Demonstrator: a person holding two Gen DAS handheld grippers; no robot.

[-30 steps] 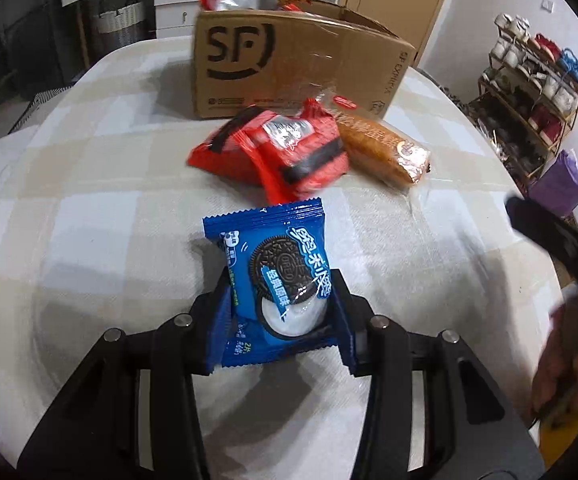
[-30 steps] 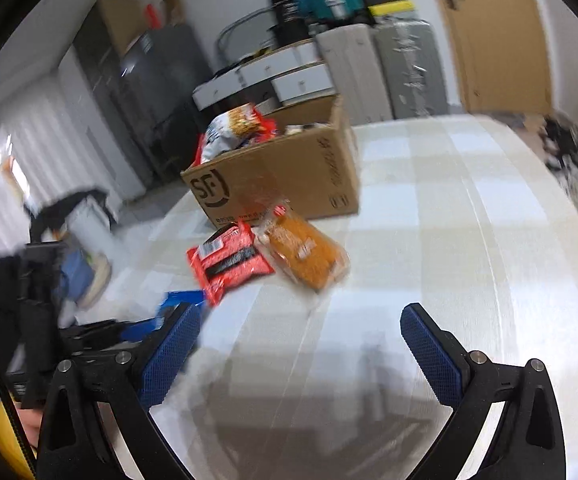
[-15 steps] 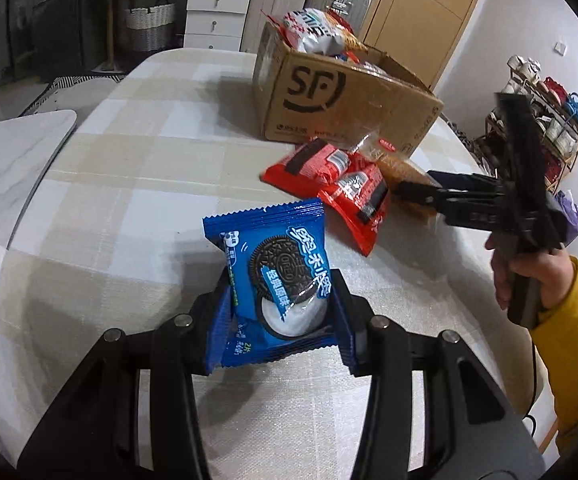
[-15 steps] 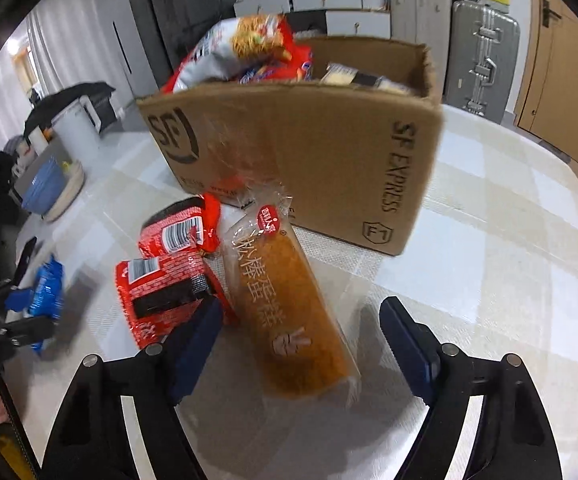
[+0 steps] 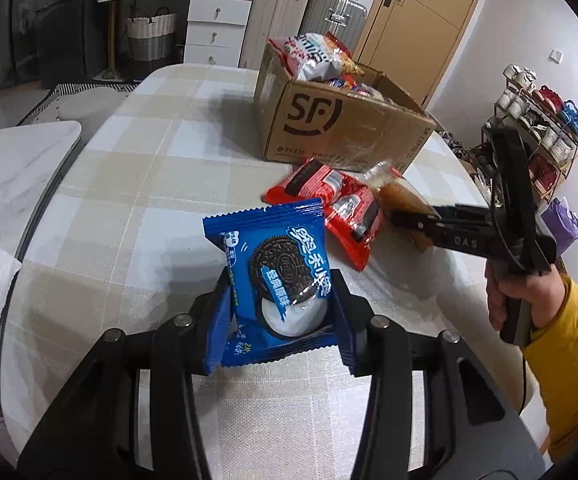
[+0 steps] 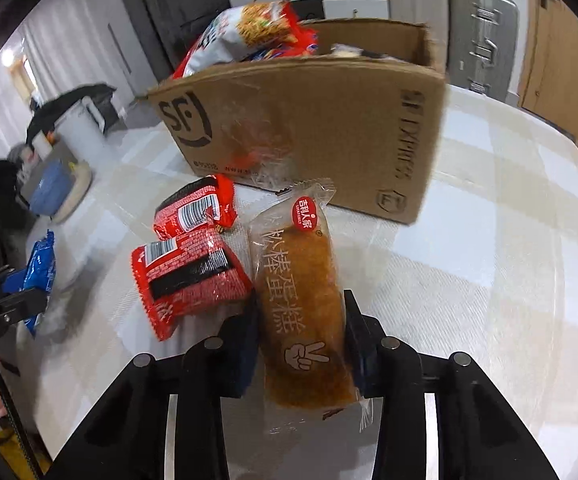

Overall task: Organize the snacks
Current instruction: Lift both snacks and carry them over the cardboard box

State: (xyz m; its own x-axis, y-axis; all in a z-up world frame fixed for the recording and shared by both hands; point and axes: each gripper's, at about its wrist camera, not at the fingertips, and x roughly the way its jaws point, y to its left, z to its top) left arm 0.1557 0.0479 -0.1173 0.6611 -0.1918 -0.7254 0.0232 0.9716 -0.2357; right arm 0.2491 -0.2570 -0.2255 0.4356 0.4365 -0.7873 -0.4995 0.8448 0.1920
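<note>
The left tongs [image 5: 281,312], low in the frame, are clenched on a light, crinkly blue Oreo cookie packet [image 5: 277,280]. The right tongs [image 6: 301,340] pinch the soft brown cake roll in clear wrapper [image 6: 301,308] mid-frame on the worktop [image 6: 489,280]; it looks squashable and slippery, best held gently across its middle.

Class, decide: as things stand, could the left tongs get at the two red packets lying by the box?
Probably not yet. The left tongs are shut on the Oreo packet, so they have no free grip. The path to the red packets looks open, though the right tongs work beside them.
</note>
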